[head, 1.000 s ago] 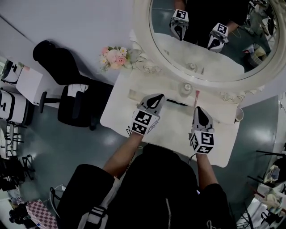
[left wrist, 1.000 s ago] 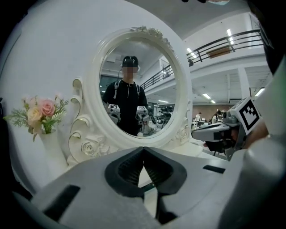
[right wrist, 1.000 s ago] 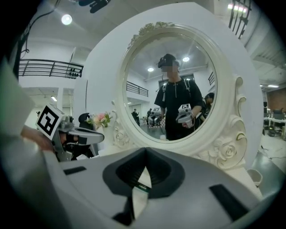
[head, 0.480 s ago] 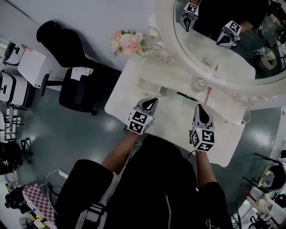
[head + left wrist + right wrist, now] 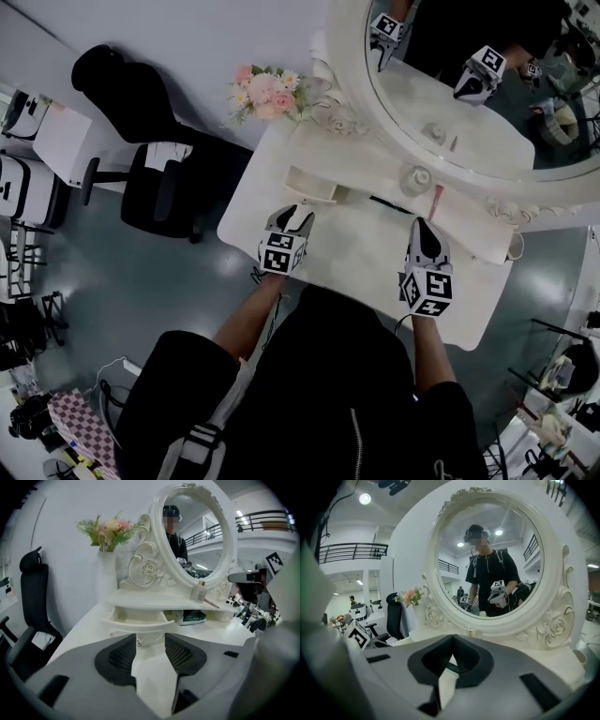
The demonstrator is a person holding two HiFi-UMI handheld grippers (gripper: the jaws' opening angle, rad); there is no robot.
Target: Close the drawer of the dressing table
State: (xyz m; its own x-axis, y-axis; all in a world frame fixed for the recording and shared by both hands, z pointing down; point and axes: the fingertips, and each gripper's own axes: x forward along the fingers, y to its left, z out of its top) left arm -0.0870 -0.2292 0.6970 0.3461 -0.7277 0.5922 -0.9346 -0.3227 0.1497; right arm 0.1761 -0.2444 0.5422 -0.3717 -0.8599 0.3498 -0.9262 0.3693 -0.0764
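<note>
Nearest the person, the left gripper (image 5: 150, 641) hangs low over the near left part of the dressing table (image 5: 375, 267). Its jaws are opening and nothing is between them; only bare table top shows in the gap. The right gripper (image 5: 451, 644) hovers over the table further right, well apart from the left one, with its fingertips together on nothing.

Just beyond the left gripper is the drawer (image 5: 136, 617). It is pulled out toward the person from under a low shelf (image 5: 164, 601) at the far left of the table top. Its small knob (image 5: 139, 641) lines up with the gap between the left jaws, and the jaws do not appear to touch it.

This looks like the approach step, with the closing itself not yet begun. The next move likely calls for the left gripper to meet the drawer front squarely at the knob and push straight away from the person until the front sits flush under the shelf.

On the shelf stand one small bottle (image 5: 199, 591) and one pink stick (image 5: 437, 200). Behind them rises one oval mirror (image 5: 450, 103), with one bunch of flowers (image 5: 267, 92) at its left. Beyond the table's left edge stands one black office chair (image 5: 150, 178).

Counted: two grippers, one drawer, one knob.
</note>
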